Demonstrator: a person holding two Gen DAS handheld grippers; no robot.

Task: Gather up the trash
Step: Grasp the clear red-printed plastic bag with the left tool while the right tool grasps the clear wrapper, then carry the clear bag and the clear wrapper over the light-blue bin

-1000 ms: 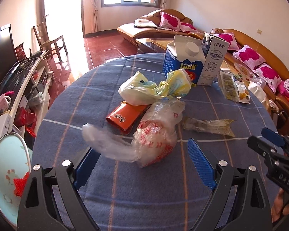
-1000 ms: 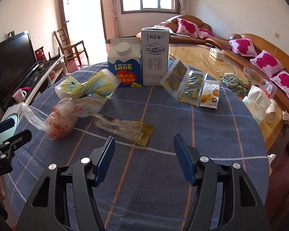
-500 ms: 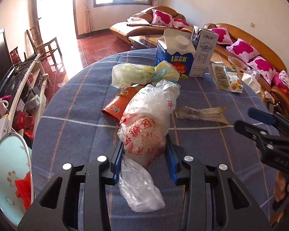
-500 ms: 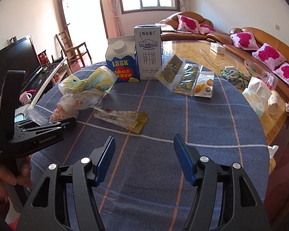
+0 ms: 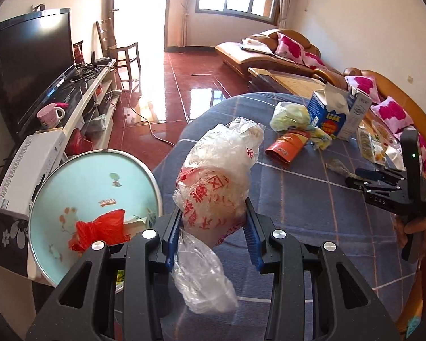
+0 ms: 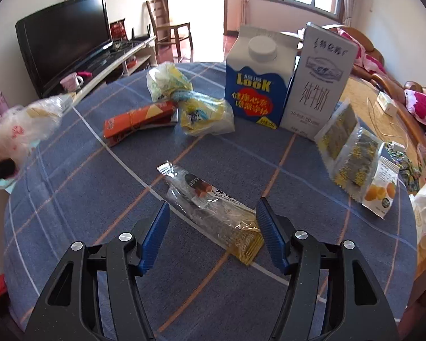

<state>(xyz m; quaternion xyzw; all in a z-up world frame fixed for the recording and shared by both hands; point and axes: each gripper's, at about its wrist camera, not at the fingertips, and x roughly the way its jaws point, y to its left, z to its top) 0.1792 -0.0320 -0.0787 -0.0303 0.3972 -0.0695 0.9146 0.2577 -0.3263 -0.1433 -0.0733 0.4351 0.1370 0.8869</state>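
Observation:
My left gripper [image 5: 213, 236] is shut on a crumpled clear plastic bag with red print [image 5: 213, 187], lifted off the blue checked tablecloth [image 5: 312, 218] near the table's left edge. Beside that edge stands a pale blue trash bin [image 5: 71, 196] holding red and other trash. My right gripper [image 6: 211, 233] stands open just above a clear snack wrapper with a gold end [image 6: 213, 213], which lies between its fingers without being pressed. The held bag [image 6: 25, 122] shows blurred at the left of the right wrist view.
An orange packet [image 6: 136, 122], a yellow-green bag [image 6: 190, 105], a blue milk carton [image 6: 255, 79] and a white carton [image 6: 321, 85] sit at the table's back. Snack packs [image 6: 352, 153] lie to the right. A TV stand [image 5: 79, 93] is left of the bin.
My left gripper closed on the printed plastic bag, lifted it and swung left toward the bin. My right gripper moved forward and down over the clear wrapper, still open.

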